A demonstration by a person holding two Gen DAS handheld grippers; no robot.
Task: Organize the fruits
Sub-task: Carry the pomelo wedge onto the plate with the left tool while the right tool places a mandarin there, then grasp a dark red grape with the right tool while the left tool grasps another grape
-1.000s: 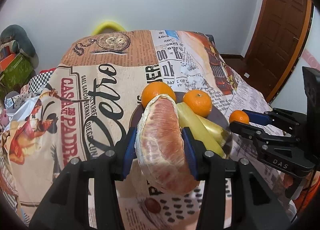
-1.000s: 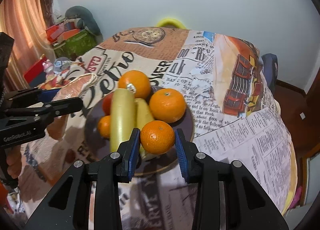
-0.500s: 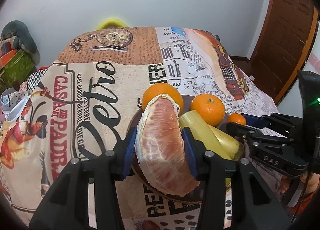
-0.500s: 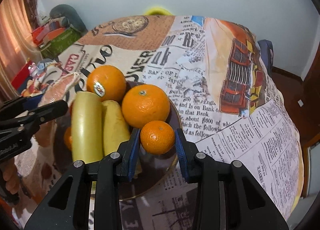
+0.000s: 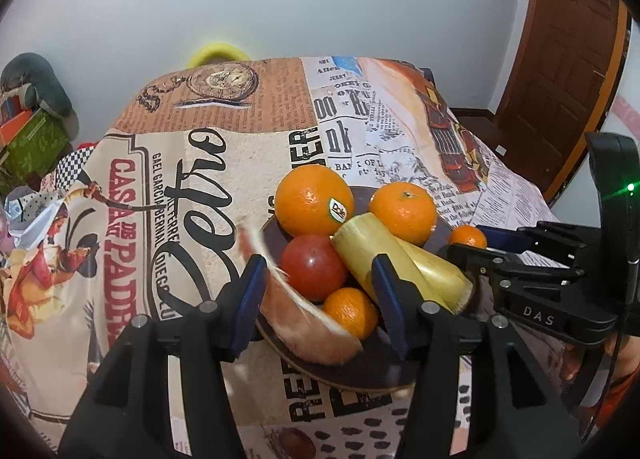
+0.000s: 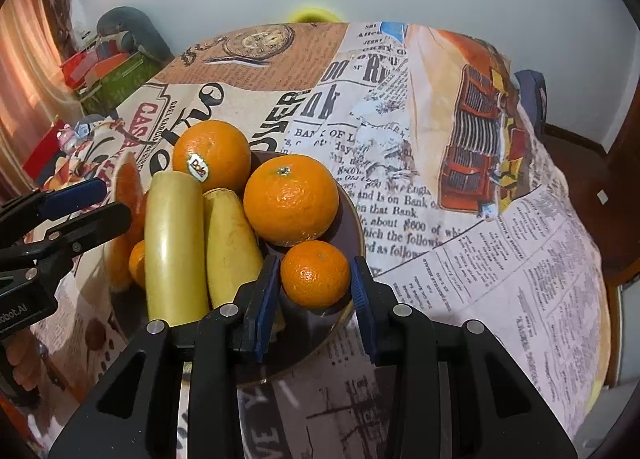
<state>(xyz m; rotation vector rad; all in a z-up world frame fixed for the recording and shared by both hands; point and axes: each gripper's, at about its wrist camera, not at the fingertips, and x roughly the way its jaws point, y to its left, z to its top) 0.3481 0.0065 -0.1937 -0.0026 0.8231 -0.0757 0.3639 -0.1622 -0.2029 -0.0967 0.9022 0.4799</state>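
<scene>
A dark plate point(image 5: 360, 377) holds two large oranges point(image 5: 314, 199), a red apple point(image 5: 313, 267), two bananas point(image 5: 384, 255) and a small mandarin point(image 5: 351, 312). My left gripper point(image 5: 320, 299) is open; a peeled pomelo segment point(image 5: 308, 323) lies blurred between its fingers on the plate's near left rim. My right gripper point(image 6: 314, 275) is shut on a small mandarin point(image 6: 315, 273) just above the plate's near right edge point(image 6: 356, 219). It also shows in the left wrist view point(image 5: 467, 237).
The table is draped in a printed newspaper-pattern cloth point(image 5: 200, 179). Boxes and a cushion point(image 5: 32, 115) stand off the left side. A wooden door point(image 5: 568, 59) is at the right, a yellow ring point(image 5: 218, 51) behind the table.
My left gripper opened and the pomelo segment dropped onto the plate's left rim. My right gripper moved closer over the plate with the mandarin.
</scene>
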